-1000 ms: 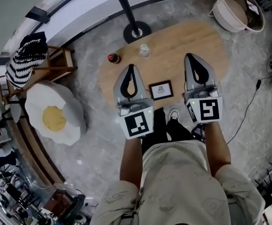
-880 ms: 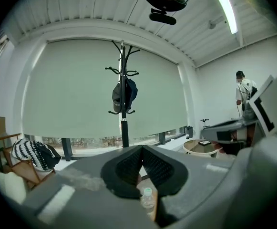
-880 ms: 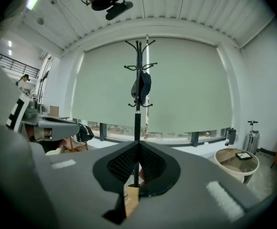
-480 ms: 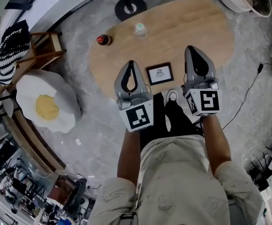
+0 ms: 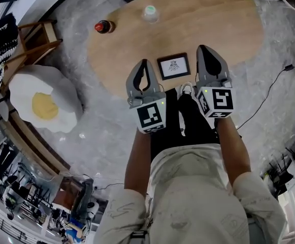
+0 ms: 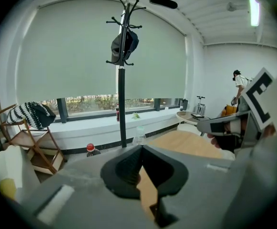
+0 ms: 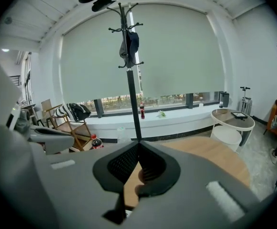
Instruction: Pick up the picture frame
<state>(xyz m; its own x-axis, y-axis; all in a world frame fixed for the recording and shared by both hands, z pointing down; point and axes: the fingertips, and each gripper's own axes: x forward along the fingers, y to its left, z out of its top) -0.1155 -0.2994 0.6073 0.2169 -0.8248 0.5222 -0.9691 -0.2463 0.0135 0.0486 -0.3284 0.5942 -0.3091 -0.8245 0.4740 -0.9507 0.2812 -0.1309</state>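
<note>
Frame (image 5: pixel 173 66) lies flat by the near edge of the surface (image 5: pixel 228 24), long axis 9-to-3, at 3 o'clock of left claw (image 5: pixel 143 69) and 8 o'clock of right claw (image 5: pixel 209 55), roughly equidistant; both claws closed tight, empty.

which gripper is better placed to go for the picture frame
Left, narrowly: the left gripper ends level with the picture frame, while the right gripper reaches past it. Both are shut.
</note>
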